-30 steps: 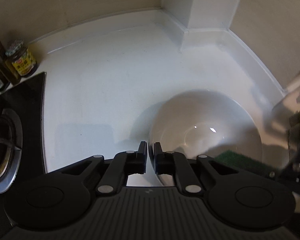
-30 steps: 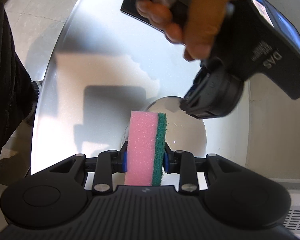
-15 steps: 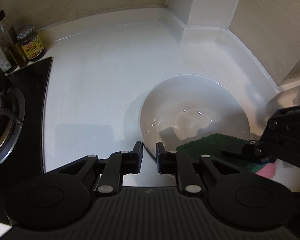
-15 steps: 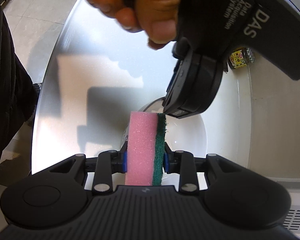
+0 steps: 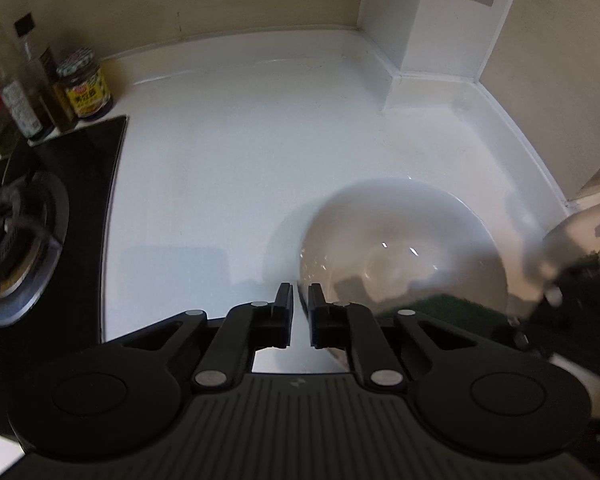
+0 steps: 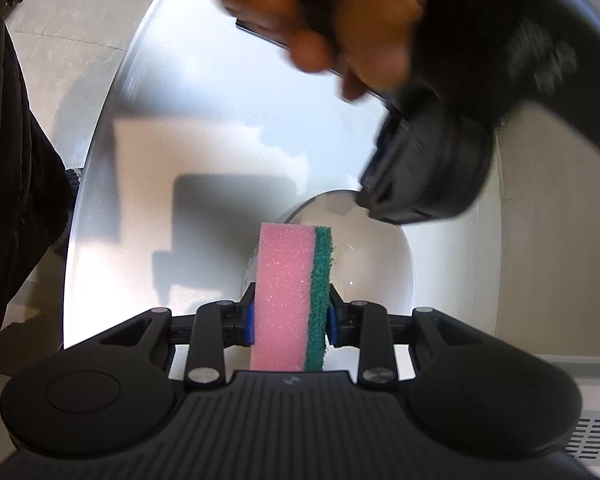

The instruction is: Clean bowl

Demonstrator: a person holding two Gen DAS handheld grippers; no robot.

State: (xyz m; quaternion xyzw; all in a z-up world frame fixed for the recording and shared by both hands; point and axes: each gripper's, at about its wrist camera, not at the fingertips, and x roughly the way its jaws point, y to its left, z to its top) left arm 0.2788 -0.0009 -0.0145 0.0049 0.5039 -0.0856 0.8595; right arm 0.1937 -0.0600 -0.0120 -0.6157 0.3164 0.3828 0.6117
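Note:
A white bowl (image 5: 404, 240) sits on the white counter (image 5: 220, 168). My left gripper (image 5: 299, 296) is shut on the bowl's near-left rim, one finger on each side of it. My right gripper (image 6: 290, 312) is shut on a pink sponge with a green scouring side (image 6: 290, 296). The sponge is held upright over the bowl (image 6: 376, 272), its green side toward the bowl's inside. The green side also shows at the bowl's near edge in the left wrist view (image 5: 440, 306). The hand-held left gripper body (image 6: 432, 160) hangs over the bowl's far side.
A gas hob (image 5: 16, 232) lies at the left. Sauce bottles and a jar (image 5: 84, 84) stand behind it. Walls and a white corner column (image 5: 432, 40) close off the counter's back and right. The counter's front edge (image 6: 96, 184) drops to the floor beside a person in dark clothes.
The left gripper swung back to the right and its view of the bowl shifted and blurred. The sponge stays gripped, still over the bowl.

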